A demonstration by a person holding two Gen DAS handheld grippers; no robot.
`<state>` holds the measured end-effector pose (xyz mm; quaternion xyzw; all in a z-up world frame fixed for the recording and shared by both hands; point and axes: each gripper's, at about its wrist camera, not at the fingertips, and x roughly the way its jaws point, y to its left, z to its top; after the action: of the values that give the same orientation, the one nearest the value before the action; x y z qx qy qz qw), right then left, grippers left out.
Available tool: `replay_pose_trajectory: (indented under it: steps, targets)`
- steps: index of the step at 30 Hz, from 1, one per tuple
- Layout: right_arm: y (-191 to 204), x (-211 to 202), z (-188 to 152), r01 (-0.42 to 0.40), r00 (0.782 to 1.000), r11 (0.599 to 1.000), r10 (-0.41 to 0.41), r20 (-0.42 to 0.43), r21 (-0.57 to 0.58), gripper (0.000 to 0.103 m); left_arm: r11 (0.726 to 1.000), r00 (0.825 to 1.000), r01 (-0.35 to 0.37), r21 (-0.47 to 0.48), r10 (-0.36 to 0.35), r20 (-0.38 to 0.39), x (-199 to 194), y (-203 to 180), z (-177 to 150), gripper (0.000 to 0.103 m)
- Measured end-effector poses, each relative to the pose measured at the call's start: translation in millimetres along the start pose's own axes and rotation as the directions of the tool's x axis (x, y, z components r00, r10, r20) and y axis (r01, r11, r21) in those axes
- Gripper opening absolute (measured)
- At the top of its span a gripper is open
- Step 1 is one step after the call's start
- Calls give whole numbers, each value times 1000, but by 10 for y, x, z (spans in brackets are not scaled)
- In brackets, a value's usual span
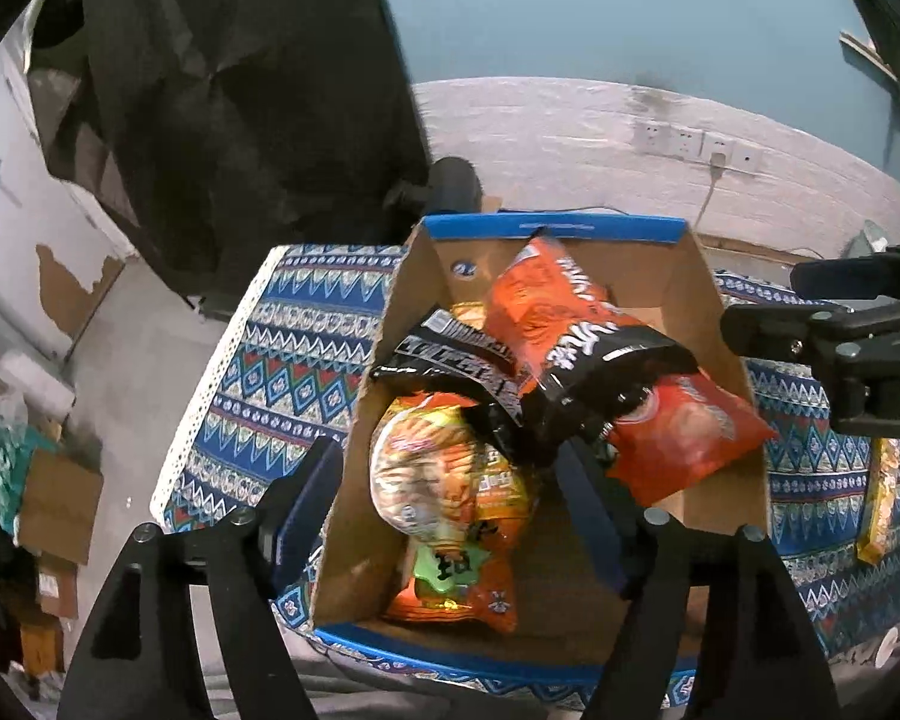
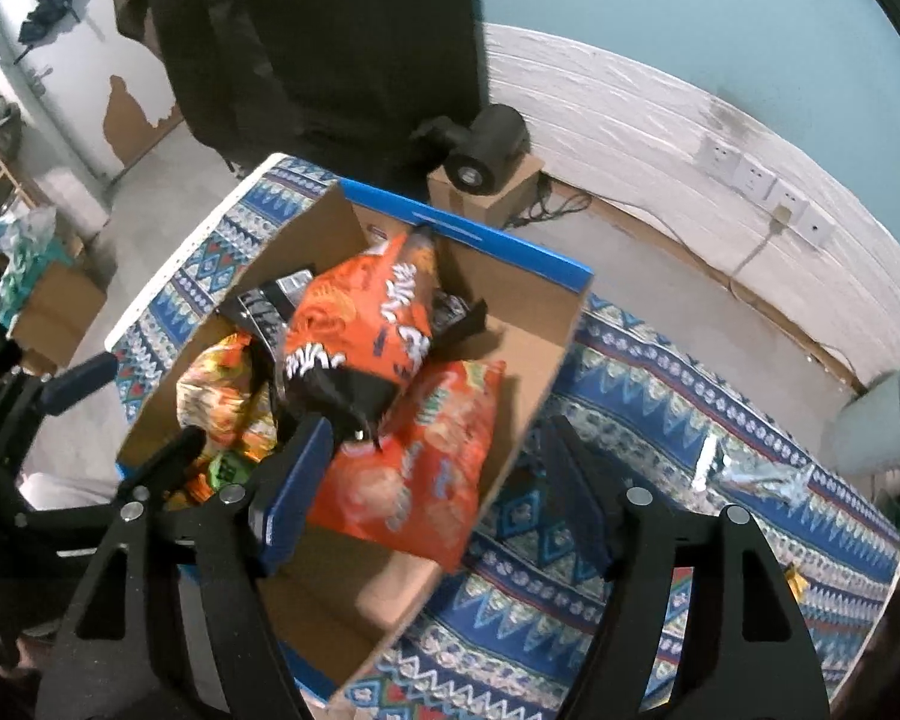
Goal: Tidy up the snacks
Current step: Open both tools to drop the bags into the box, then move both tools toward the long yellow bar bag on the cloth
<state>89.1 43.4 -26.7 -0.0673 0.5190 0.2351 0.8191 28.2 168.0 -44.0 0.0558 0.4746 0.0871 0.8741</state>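
An open cardboard box (image 1: 714, 324) with a blue rim stands on a table covered with a patterned blue cloth (image 1: 282, 372). Inside lie an orange-and-black bag (image 1: 546, 312), a yellow-orange bag (image 1: 444, 480), a red-orange bag (image 1: 690, 438) and a black pack (image 1: 450, 360). My left gripper (image 1: 450, 504) is open and straddles the box's left wall, with the yellow-orange bag between its fingers. My right gripper (image 2: 435, 495) is open across the box's right wall (image 2: 546, 396), over the red-orange bag (image 2: 414, 480). Its left fingertip sits near the orange-and-black bag (image 2: 360, 324).
A yellow pack (image 1: 879, 504) lies on the cloth right of the box, and a silver wrapper (image 2: 750, 474) lies further right. A black device (image 2: 486, 138) sits on a small carton behind the table. Dark fabric (image 2: 318, 42) hangs at the back. A pale lamp shade (image 2: 882, 420) stands at the right.
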Motion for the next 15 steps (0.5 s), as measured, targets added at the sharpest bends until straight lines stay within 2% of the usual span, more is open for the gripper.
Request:
replay_pose_trajectory:
  steps: [15]
  targets:
    - [-558, -364, -312, 68, 997, 994, -71, 25, 82, 74, 994, 999, 24, 107, -29, 47, -241, -502, 25, 77]
